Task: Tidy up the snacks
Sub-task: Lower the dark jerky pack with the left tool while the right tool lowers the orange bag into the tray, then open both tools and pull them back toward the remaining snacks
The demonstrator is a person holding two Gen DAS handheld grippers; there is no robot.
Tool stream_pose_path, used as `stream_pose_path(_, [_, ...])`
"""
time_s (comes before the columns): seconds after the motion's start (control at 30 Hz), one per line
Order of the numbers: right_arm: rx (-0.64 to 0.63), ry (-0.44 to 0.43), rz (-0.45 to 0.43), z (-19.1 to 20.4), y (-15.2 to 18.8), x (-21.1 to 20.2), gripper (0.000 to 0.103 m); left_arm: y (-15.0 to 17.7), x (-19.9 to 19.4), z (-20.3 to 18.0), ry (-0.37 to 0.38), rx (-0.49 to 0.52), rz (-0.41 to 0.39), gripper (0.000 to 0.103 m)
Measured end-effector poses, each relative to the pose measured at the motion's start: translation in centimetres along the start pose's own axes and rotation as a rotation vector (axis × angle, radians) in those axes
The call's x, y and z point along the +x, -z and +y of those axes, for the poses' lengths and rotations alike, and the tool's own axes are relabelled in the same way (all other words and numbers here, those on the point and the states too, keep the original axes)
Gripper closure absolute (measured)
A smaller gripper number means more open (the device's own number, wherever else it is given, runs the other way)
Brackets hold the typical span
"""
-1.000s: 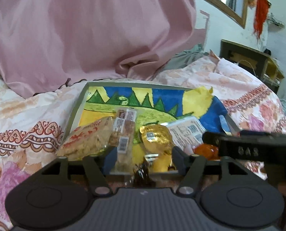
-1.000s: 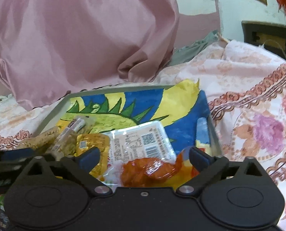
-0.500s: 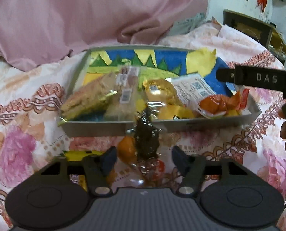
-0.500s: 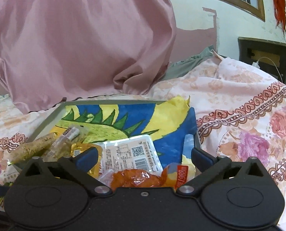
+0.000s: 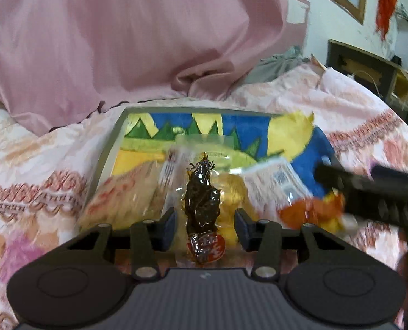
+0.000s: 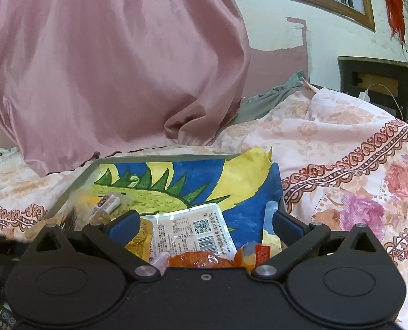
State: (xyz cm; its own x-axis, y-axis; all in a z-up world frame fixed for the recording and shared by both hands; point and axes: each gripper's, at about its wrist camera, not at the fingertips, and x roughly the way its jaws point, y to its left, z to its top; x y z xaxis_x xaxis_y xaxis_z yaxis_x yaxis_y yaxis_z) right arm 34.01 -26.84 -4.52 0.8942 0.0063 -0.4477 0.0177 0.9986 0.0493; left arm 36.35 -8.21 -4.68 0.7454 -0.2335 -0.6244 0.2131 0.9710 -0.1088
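left gripper (image 5: 203,221): jaws closing on the dark snack packet (image 5: 202,206), now standing between them; contact unclear in the blur.
change: a second ago the gripper was wider; packet lay below tray edge.
packet location: at 6 o'clock before the tray (image 5: 113,148).
right gripper (image 6: 205,224): spread, empty, over white pack (image 6: 191,232).
meaning: probably 1 more snack heading to tray.
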Motion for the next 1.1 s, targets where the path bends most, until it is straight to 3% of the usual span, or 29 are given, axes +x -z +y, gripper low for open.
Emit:
stream_pose_path(0.23, [0.014,0.008,0.014,-0.5,0.2,0.2,0.001,-1.8,3.4,-0.3,-0.039,-0.060,0.049,0.052])
stream_pose_path(0.33, [0.020,0.012,0.014,-0.7,0.2,0.1,0.001,-1.9,3.2,-0.3,-0.044,-0.068,0.041,0.042])
stream_pose_path(0.4, [0.028,0.013,0.013,-0.8,0.1,-0.1,0.001,-2.0,2.5,-0.4,-0.064,-0.066,0.021,0.027])
stream_pose_path(0.87, [-0.019,-0.029,-0.067,0.1,-1.0,-7.2,0.001,-0.4,-8.6,1.5,-0.112,-0.117,-0.142,0.002])
stream_pose_path(1.1, [-0.011,-0.054,-0.100,1.0,0.2,-12.4,0.001,2.5,-15.0,3.0,-0.135,-0.136,-0.170,0.001])
